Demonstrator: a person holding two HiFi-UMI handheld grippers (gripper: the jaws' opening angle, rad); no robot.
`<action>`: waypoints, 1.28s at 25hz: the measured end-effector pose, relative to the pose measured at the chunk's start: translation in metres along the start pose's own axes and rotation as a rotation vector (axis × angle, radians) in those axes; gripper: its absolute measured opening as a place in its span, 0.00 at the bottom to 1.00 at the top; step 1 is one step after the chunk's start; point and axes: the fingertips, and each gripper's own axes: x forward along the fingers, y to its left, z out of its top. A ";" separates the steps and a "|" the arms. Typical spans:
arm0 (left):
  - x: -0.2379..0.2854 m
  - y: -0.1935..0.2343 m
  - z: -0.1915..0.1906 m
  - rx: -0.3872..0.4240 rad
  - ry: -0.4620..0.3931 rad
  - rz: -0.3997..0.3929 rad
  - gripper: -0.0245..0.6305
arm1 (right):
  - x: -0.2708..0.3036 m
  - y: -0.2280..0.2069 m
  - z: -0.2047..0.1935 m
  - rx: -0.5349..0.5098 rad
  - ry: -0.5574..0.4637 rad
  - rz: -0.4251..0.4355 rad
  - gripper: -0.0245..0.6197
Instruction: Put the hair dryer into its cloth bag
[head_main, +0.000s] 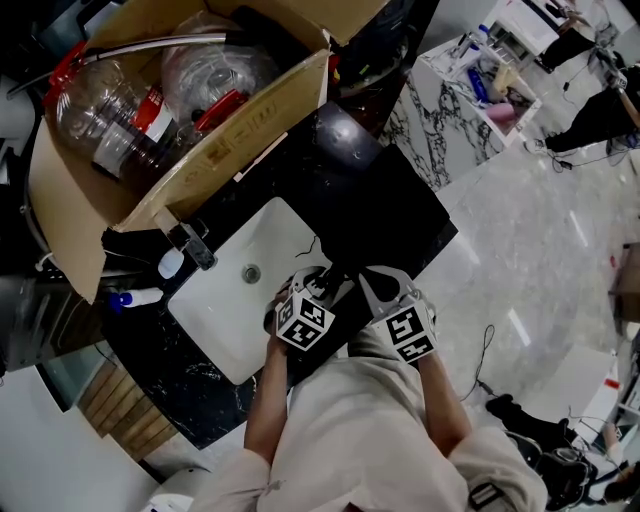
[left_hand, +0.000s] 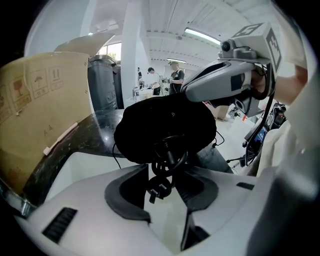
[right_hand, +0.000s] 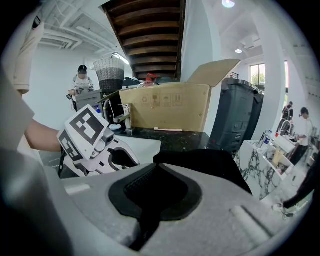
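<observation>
The black cloth bag (left_hand: 165, 125) bulges full at the sink's front edge, and the hair dryer's body is hidden inside it. A coiled black cord (left_hand: 169, 162) with its plug (left_hand: 159, 187) hangs out of the bag's mouth. My left gripper (left_hand: 167, 172) is shut on that cord, with the plug dangling between the jaws. My right gripper (right_hand: 156, 175) is shut on the bag's black fabric (right_hand: 205, 160). In the head view the left gripper (head_main: 318, 287) and right gripper (head_main: 378, 287) sit side by side over the black counter (head_main: 400, 215).
A white sink (head_main: 225, 300) with a faucet (head_main: 190, 245) lies left of the grippers. Behind it stands an open cardboard box (head_main: 240, 130) holding plastic bottles. A small bottle (head_main: 135, 297) lies on the counter's left. A marble stand (head_main: 450, 100) and people are farther off.
</observation>
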 end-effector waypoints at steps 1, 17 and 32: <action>0.001 -0.001 0.003 -0.003 -0.008 0.001 0.27 | 0.000 0.000 0.000 -0.001 -0.001 0.002 0.06; 0.014 0.000 0.038 -0.038 -0.090 0.019 0.27 | -0.002 0.003 -0.001 -0.016 -0.017 0.047 0.06; 0.050 0.004 0.058 -0.077 -0.129 0.009 0.29 | -0.005 0.007 -0.002 0.010 -0.047 0.108 0.06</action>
